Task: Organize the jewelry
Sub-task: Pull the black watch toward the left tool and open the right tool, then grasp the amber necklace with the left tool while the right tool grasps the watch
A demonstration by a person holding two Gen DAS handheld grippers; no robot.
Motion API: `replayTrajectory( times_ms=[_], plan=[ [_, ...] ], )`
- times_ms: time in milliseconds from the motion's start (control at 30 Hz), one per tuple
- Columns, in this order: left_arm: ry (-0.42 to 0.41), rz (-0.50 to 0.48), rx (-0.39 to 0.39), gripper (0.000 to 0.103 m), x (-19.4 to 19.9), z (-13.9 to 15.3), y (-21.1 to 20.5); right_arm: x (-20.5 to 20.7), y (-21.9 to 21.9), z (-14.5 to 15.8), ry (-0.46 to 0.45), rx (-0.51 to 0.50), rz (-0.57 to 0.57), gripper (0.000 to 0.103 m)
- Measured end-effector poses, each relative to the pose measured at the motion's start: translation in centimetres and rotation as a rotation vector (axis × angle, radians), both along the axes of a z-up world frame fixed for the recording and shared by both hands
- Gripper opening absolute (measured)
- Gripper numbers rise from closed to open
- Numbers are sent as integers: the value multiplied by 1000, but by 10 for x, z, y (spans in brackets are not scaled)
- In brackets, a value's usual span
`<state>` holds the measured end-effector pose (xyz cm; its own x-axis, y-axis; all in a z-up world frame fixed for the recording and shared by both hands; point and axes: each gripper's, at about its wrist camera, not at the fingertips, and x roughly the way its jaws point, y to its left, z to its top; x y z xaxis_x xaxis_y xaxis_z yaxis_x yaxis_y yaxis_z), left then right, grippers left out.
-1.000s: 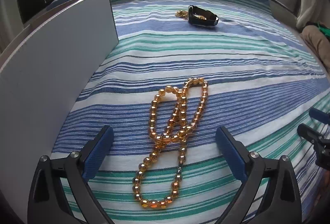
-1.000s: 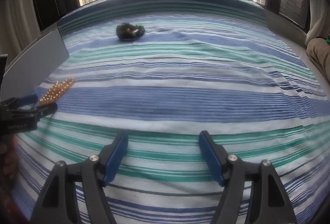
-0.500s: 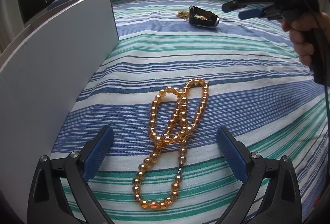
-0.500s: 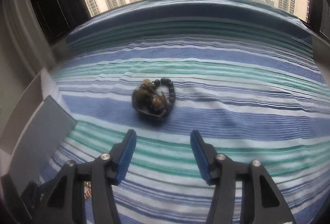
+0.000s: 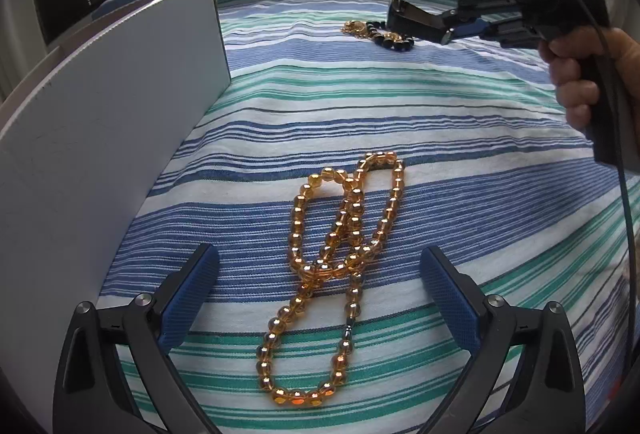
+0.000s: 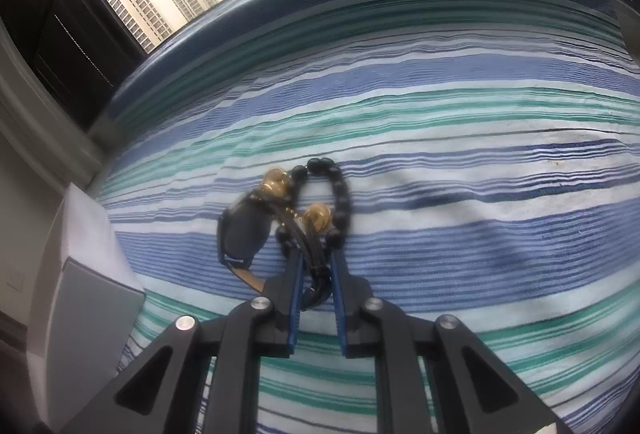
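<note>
A long amber bead necklace (image 5: pixel 348 234) lies looped on the striped bedcover (image 5: pixel 460 106). My left gripper (image 5: pixel 318 254) hovers open over its middle, one blue pad on each side and neither touching it. At the far side of the bed lies a dark bundle: a black bead bracelet (image 6: pixel 340 194) with gold charms (image 6: pixel 316 218), black cords and a dark oval piece (image 6: pixel 244 230). My right gripper (image 6: pixel 316 254) is closing, its pads nearly together with the bundle's black cords pinched between them. The left wrist view shows that gripper (image 5: pixel 396 20) down on the bundle (image 5: pixel 384 38).
A grey-white box panel (image 5: pixel 100 154) stands along the left edge of the bed, also seen as a box corner (image 6: pixel 80 314). A person's hand (image 5: pixel 576 86) holds the right gripper's handle. Beyond the bed is a window with tower blocks.
The right gripper swept from the near right across the bed to the dark bundle and narrowed its jaws onto the cords. The left gripper and the amber necklace stayed put.
</note>
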<state>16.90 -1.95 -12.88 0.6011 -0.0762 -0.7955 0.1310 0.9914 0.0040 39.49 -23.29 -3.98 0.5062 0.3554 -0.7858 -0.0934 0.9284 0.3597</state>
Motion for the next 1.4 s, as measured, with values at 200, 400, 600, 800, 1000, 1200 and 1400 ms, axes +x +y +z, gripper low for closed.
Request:
replayTrajectory(
  times_ms=[200, 400, 600, 800, 1000, 1200, 1400],
  plan=[
    [-1, 0, 0, 100, 0, 0, 0, -88, -45, 3, 17, 139, -27, 14],
    [-1, 5, 4, 101, 1, -1, 0, -178, -65, -5, 15, 80, -77, 14],
    [-2, 5, 4, 101, 1, -1, 0, -221, -58, -22, -14, -117, -92, 14],
    [-2, 4, 4, 101, 1, -1, 0, -250, -52, -13, -101, -190, -159, 51],
    [-3, 5, 4, 101, 1, -2, 0, -273, -51, 3, -171, -238, -185, 51],
    [-4, 5, 4, 101, 1, -2, 0, -292, -56, 4, -216, -290, -229, 51],
    [-4, 5, 4, 102, 1, -2, 0, -296, -56, -3, -201, -271, -237, 51]
  ],
)
